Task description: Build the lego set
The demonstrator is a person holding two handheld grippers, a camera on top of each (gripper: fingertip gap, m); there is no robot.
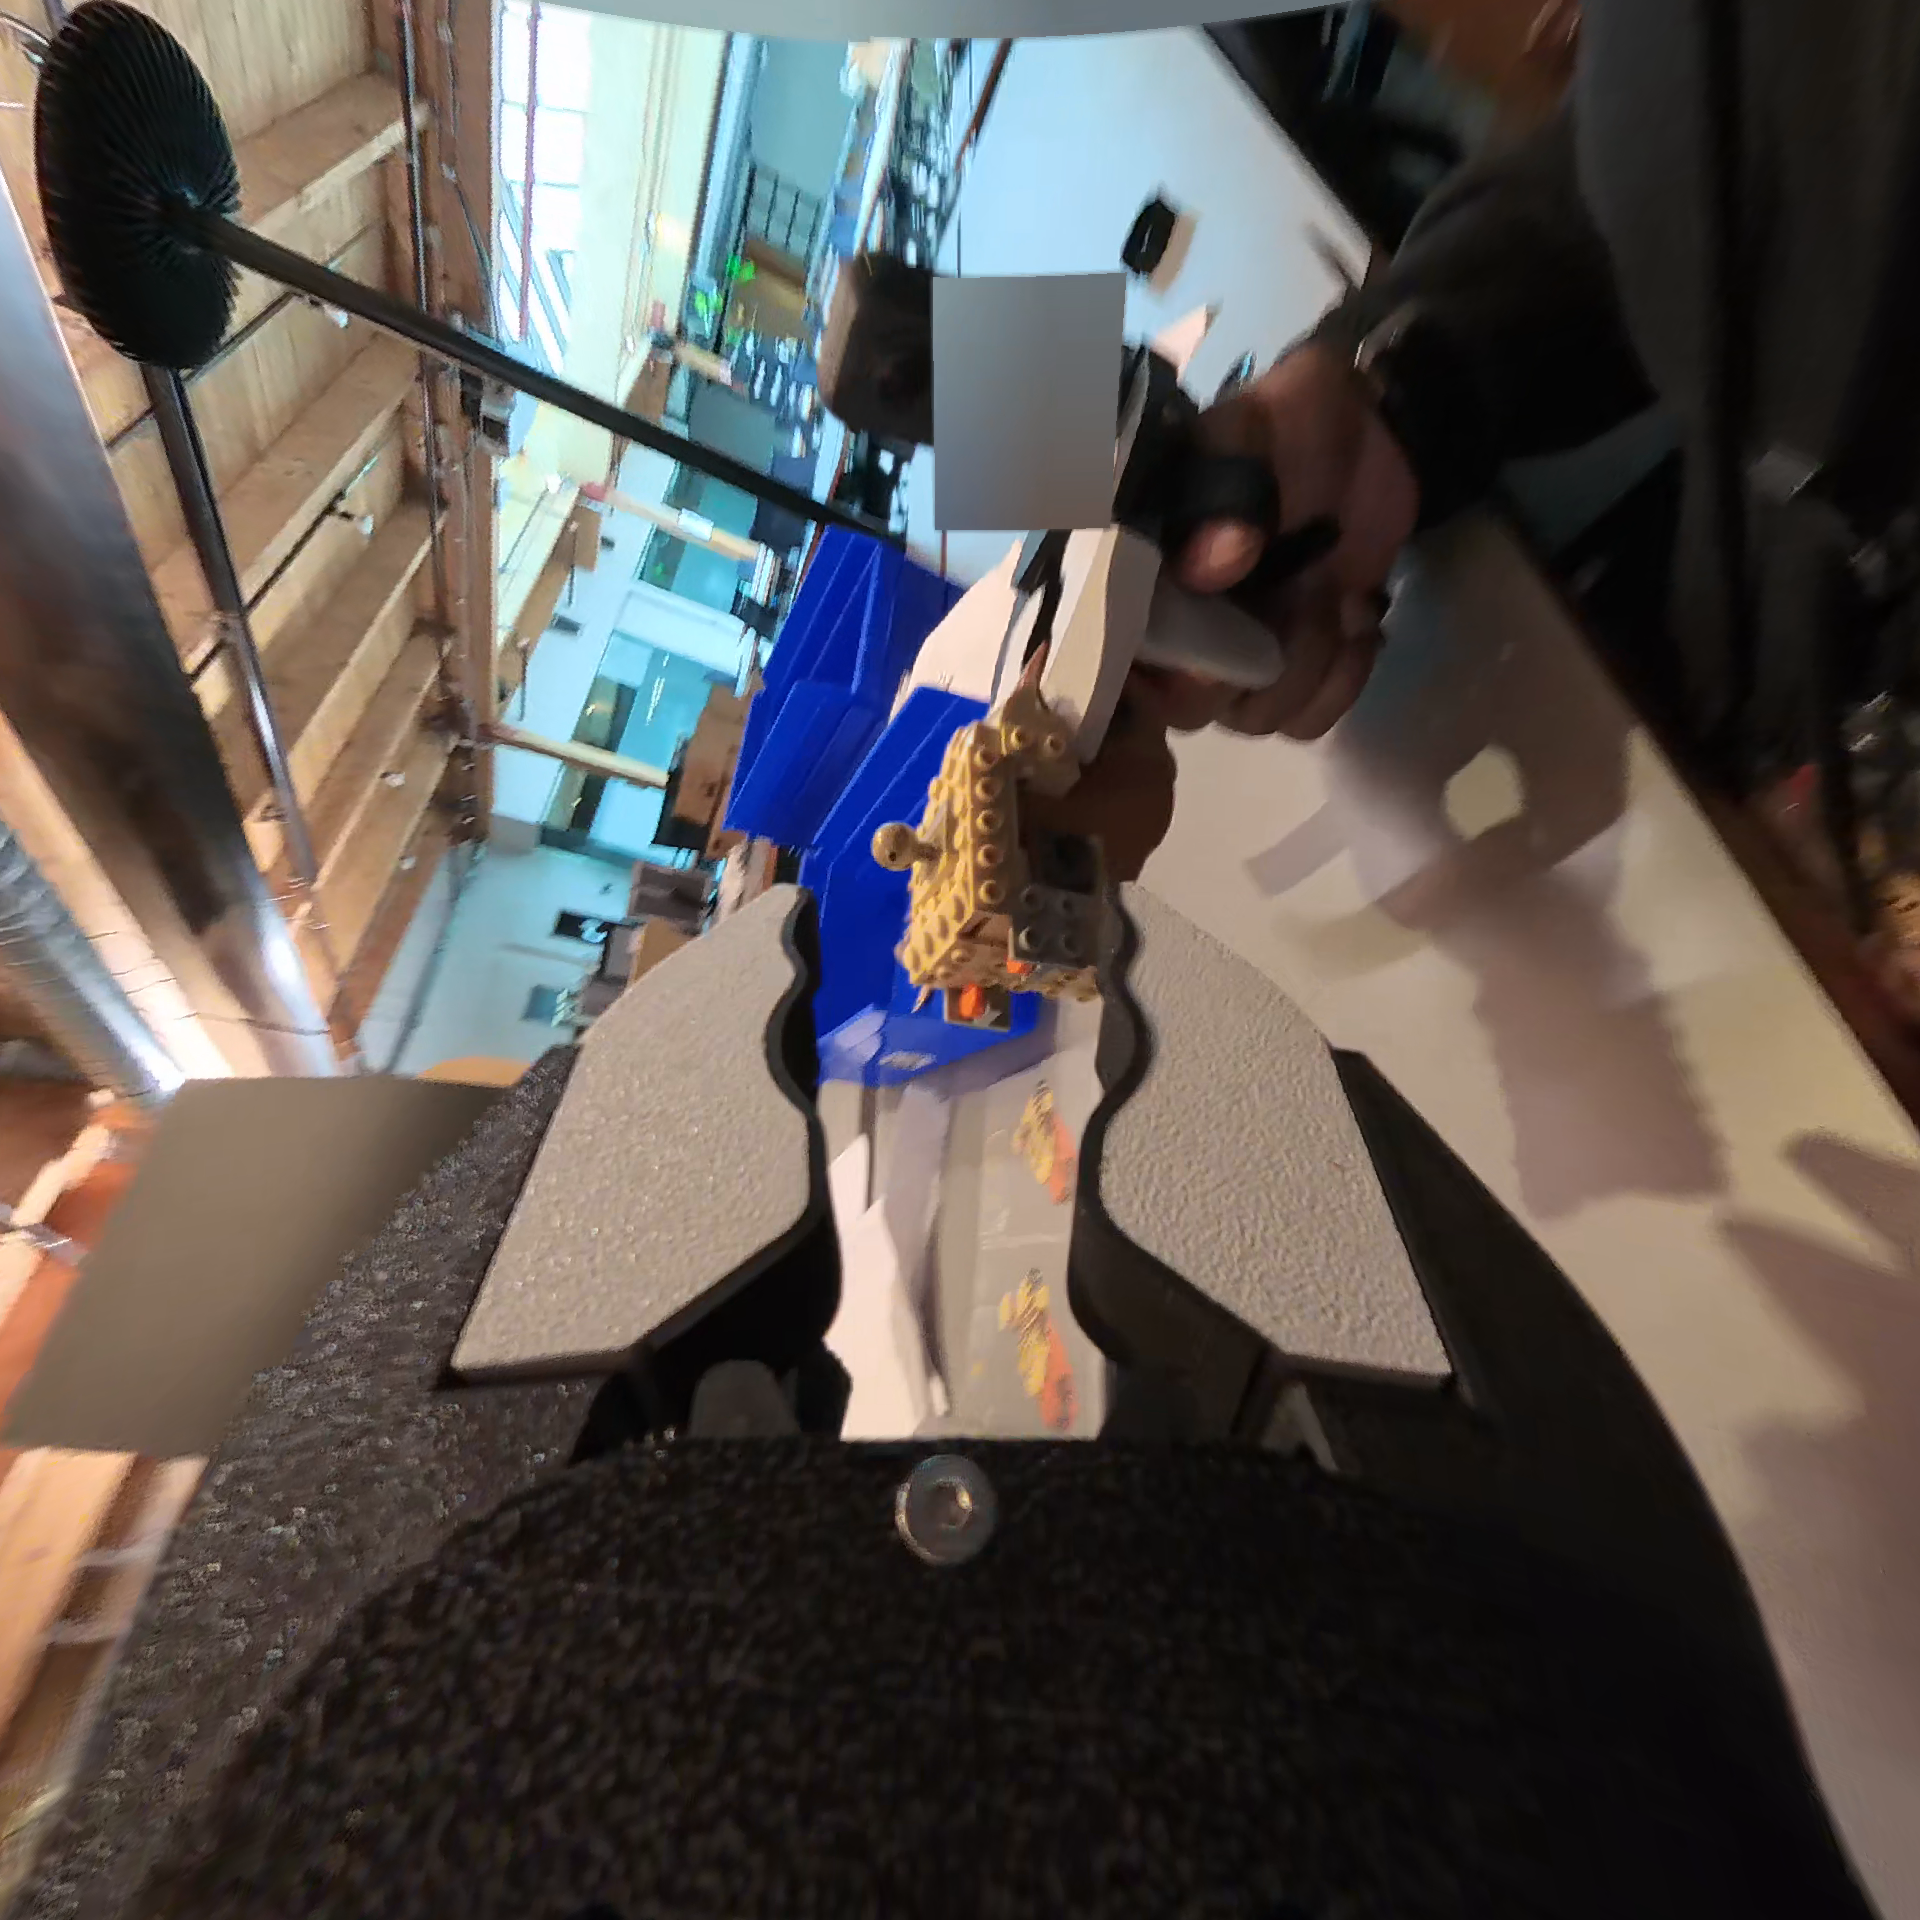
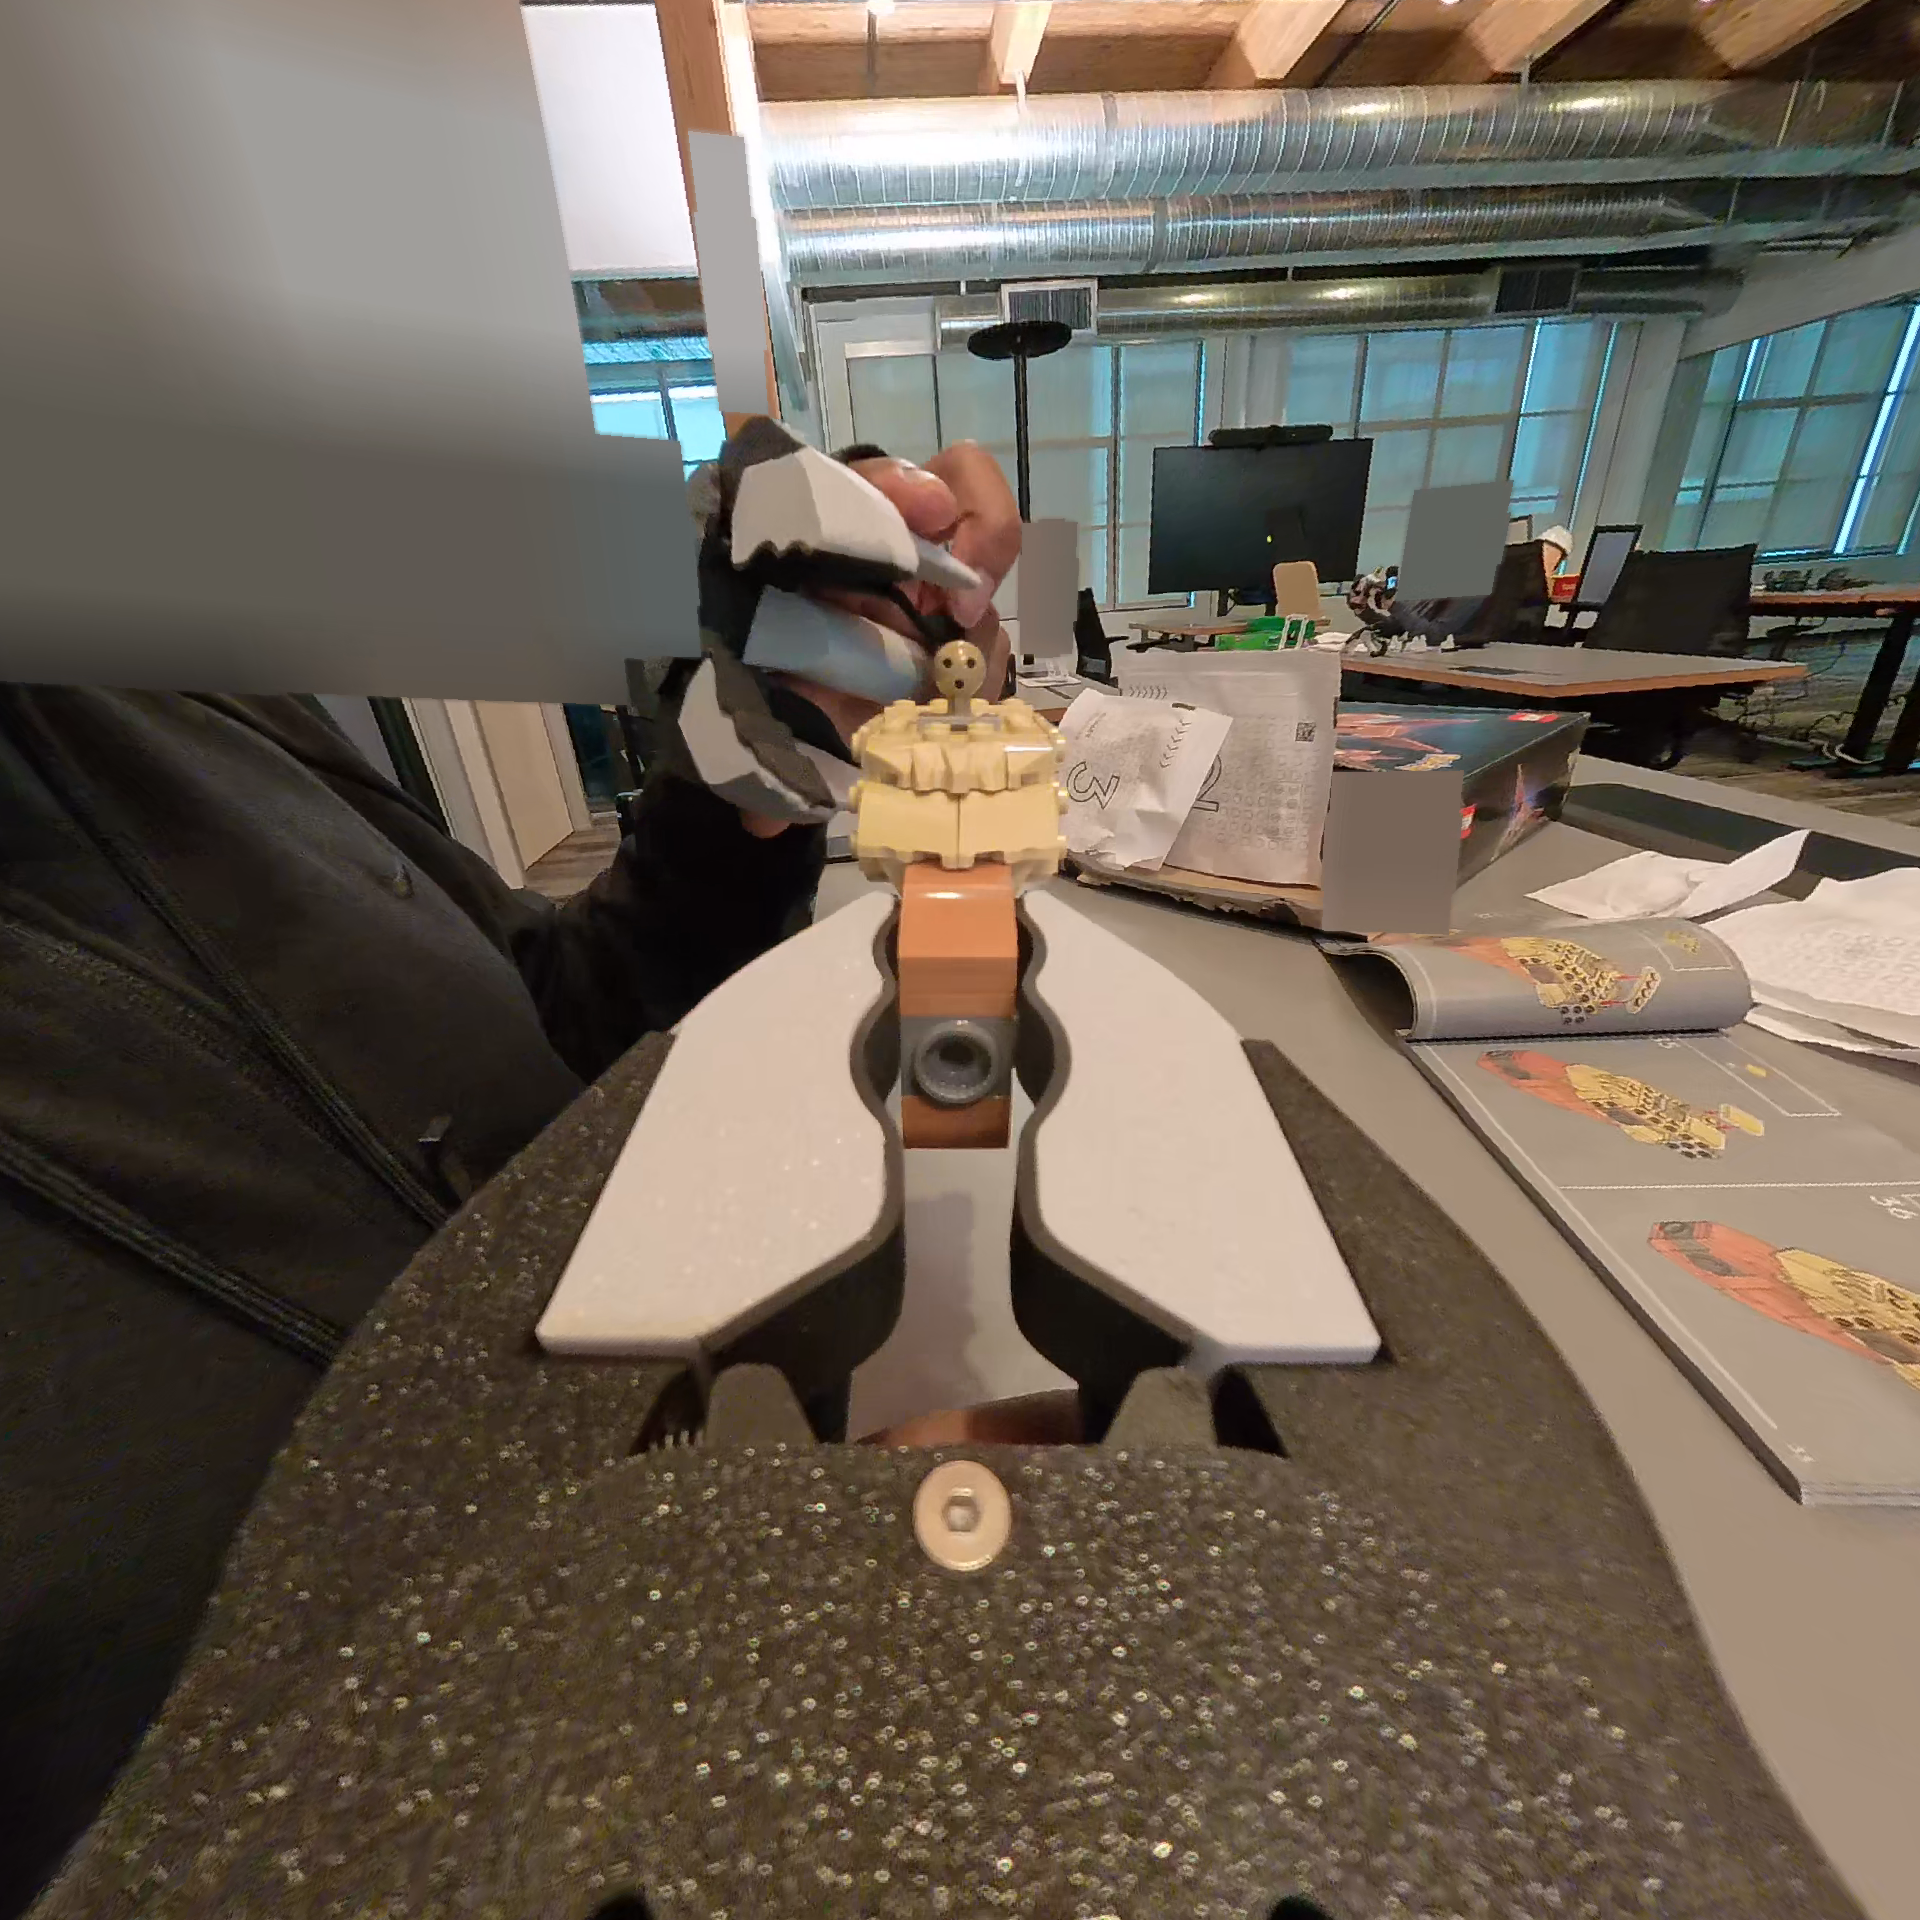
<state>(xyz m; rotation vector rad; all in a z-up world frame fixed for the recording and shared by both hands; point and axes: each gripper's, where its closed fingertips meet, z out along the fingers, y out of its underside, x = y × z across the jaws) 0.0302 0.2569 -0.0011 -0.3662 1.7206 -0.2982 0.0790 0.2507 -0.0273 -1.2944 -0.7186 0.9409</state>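
Observation:
The lego model [image 2: 956,800] has a tan studded top, a brown base and a grey piece with a round hole. My right gripper [image 2: 956,925] is shut on its brown base and holds it in the air above the table. In the left wrist view the model [image 1: 987,842] hangs just past my left gripper [image 1: 961,914], close to its right fingertip [image 1: 1132,914]. The left gripper's jaws stand apart with nothing between them. The right gripper [image 1: 1081,644] shows there in a person's hand. The left gripper [image 2: 821,613] shows behind the model in the right wrist view.
An open instruction booklet [image 2: 1662,1143] lies on the grey table [image 2: 1195,1091] to the right. Crumpled paper bags [image 2: 1195,790] and a lego box [image 2: 1475,769] stand behind it. Blue bins [image 1: 831,727] are stacked at the table's far end. A person in dark clothing [image 2: 208,1039] is close on the left. My hands' fingertips stand some 7 centimetres from each other.

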